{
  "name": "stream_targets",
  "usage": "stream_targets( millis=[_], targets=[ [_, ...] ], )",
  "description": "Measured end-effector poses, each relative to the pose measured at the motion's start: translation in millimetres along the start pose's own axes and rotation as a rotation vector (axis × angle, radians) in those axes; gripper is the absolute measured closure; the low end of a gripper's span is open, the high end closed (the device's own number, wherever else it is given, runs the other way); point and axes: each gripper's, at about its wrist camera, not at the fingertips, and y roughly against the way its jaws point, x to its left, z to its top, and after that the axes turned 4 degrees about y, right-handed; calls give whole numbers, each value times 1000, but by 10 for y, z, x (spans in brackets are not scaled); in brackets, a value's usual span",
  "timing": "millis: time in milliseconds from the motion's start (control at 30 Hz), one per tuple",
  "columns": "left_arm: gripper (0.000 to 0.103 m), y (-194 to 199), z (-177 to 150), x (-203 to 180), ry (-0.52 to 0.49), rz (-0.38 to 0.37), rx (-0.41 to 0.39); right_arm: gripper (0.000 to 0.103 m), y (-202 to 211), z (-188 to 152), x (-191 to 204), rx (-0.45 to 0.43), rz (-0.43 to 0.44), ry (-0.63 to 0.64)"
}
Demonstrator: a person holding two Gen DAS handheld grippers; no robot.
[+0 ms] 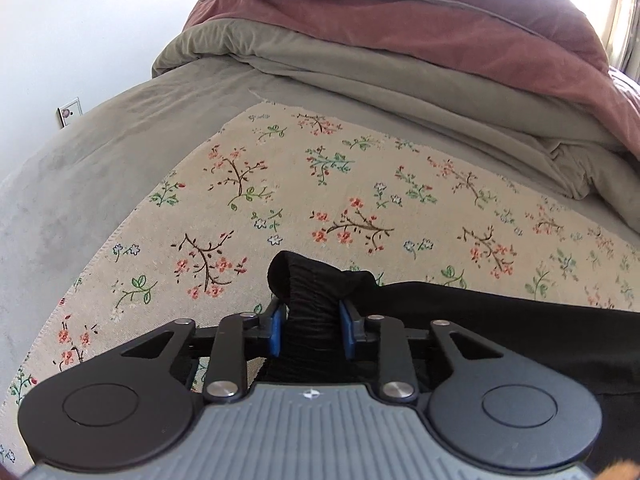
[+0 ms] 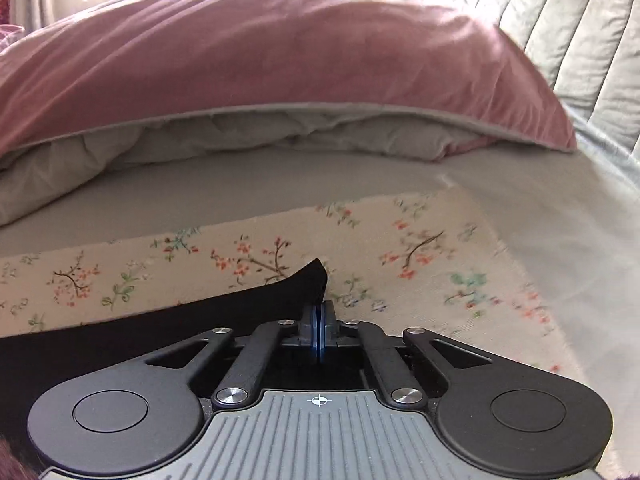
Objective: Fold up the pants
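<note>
1. Here, the black pants point(image 1: 500, 320) lie on a floral cloth point(image 1: 280, 184) spread over a grey bedsheet point(image 1: 100, 152).
2. The left gripper point(image 1: 313, 330) is clamped on a gathered, ribbed part of the pants, seemingly the elastic waistband; the bunched fabric fills the gap between the blue pads point(image 1: 277, 332) and rises in a hump just past the fingertips.
3. From that hump the rest of the garment runs off to the right of the left gripper, flat on the cloth.
4. In the right wrist view the right gripper point(image 2: 319, 320) is fully clenched, its blue pads pressed together.
5. A pointed corner of the pants point(image 2: 308, 280) stands up directly at the right gripper's tips; the pads appear to pinch its edge, though the blur and dark fabric make the contact hard to confirm.
6. From there the pants stretch away to the left of the right gripper.
7. Beyond the cloth lies a folded pink and grey duvet point(image 2: 260, 60).
</note>
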Motion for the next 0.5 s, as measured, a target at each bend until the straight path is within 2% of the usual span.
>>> stream_targets(
  millis=[167,333,500],
  targets=[
    [64,153,20,-58,-4,-52,-54,103,360,138,-65,-76,-45,-8],
    [66,367,116,-4,32,-80,-82,103,752,370,-26,-163,-116,-34],
    [66,478,130,-3,2,-73,-94,103,1098,494,-74,-164,-120,-28]
  ],
)
